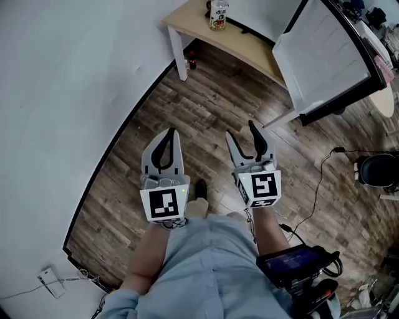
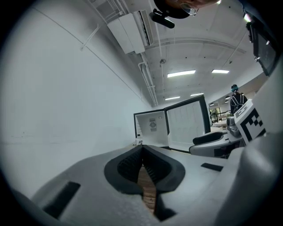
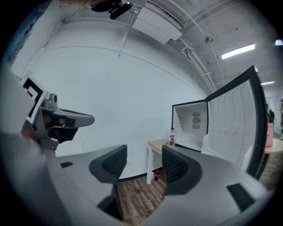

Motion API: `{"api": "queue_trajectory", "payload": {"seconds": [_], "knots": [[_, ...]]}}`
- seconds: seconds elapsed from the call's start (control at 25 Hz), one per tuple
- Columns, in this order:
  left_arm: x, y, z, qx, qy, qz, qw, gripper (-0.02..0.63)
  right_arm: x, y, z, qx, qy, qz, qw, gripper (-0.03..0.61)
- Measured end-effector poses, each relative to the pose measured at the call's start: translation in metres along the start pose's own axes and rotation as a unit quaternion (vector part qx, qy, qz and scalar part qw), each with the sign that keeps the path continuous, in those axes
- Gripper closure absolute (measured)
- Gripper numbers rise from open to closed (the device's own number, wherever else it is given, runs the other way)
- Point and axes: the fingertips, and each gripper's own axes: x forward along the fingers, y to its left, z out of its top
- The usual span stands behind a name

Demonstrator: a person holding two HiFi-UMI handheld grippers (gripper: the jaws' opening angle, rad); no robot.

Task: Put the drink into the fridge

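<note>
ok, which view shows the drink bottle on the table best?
Head view: the drink bottle is largest there, label visible, standing on the table near its edge, at the frame's top. Right gripper view shows the bottle whole but tiny, beside the open fridge. Left gripper view: only a speck, if at all.

The floor [image 1: 206, 106] was dark brown wood-grain planks, the wall [image 1: 75, 75] white. The table [image 1: 243, 47] had a pale tan top and white legs. The left gripper [image 1: 169, 133] and right gripper [image 1: 241, 129] were grey, black-padded, with black-and-white square-patterned cubes.
</note>
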Motion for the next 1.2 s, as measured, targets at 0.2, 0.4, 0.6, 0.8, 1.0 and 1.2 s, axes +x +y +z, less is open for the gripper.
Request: {"api": "queue_trajectory", "payload": {"seconds": [0.2, 0.4, 0.6, 0.8, 1.0, 1.2], "knots": [[0.037, 0.026, 0.014, -0.007, -0.013, 0.0, 0.9999, 0.606, 0.041, -0.009, 0.024, -0.014, -0.017, -0.009, 1.0, 0.339], [0.069, 0.035, 0.01, -0.009, -0.009, -0.01, 0.9999, 0.606, 0.067, -0.023, 0.028, -0.018, -0.018, -0.02, 0.999, 0.339], [0.104, 0.028, -0.001, -0.002, -0.005, -0.033, 0.9994, 0.606, 0.088, -0.048, 0.02, -0.014, -0.012, -0.035, 0.999, 0.341], [0.149, 0.023, -0.012, 0.001, 0.009, -0.048, 0.9988, 0.606, 0.115, -0.076, 0.008, -0.003, -0.001, -0.046, 0.999, 0.341], [0.208, 0.019, -0.024, 0.004, 0.029, -0.058, 0.9979, 0.606, 0.158, -0.113, -0.006, 0.007, 0.011, -0.051, 0.999, 0.341], [0.269, 0.023, -0.03, 0.02, 0.059, -0.064, 0.996, 0.605, 0.213, -0.144, -0.008, 0.02, 0.02, -0.043, 0.999, 0.341]]}}
